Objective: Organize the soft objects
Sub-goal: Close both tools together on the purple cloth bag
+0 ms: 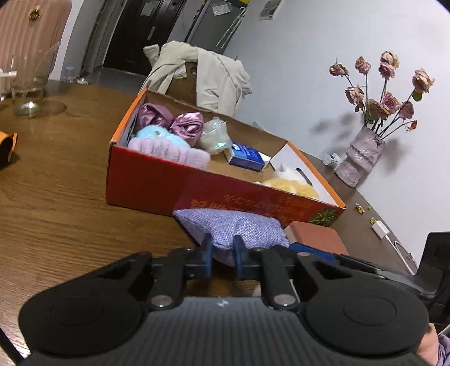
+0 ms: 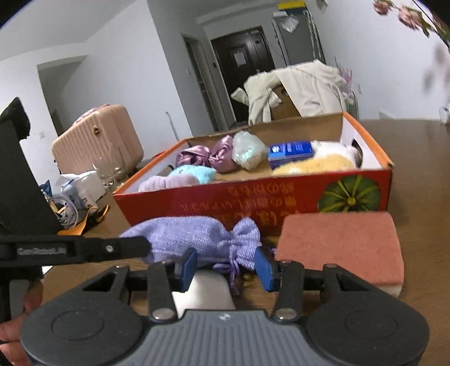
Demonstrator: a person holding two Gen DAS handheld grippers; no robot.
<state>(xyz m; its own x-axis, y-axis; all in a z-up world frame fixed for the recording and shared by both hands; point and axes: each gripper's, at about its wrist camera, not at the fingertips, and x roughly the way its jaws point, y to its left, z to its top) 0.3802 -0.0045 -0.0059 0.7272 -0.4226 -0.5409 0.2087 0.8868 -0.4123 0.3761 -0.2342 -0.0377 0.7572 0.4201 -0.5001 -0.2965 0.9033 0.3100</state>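
The pouch's (image 1: 239,228) near end is hidden behind the left fingers (image 1: 208,253); in the right view its drawstring neck (image 2: 239,253) runs behind the fingers (image 2: 189,266). The sponge (image 1: 317,236) is partly covered by the pouch at 9 o'clock. The box wall (image 2: 253,197) hides the lower parts of the toys inside. Its print is blurred. The flowers (image 2: 407,14) are cut off at 1 o'clock.

White walls (image 1: 323,42) all round, dark door (image 2: 242,67) at the far end of a hallway. Brown wood-grain table (image 1: 56,180) in front, pale coat (image 1: 208,73) draped over a chair beyond it. Pink ribbed suitcase (image 2: 98,140) standing left, dried roses in a vase (image 1: 362,152) against the wall.
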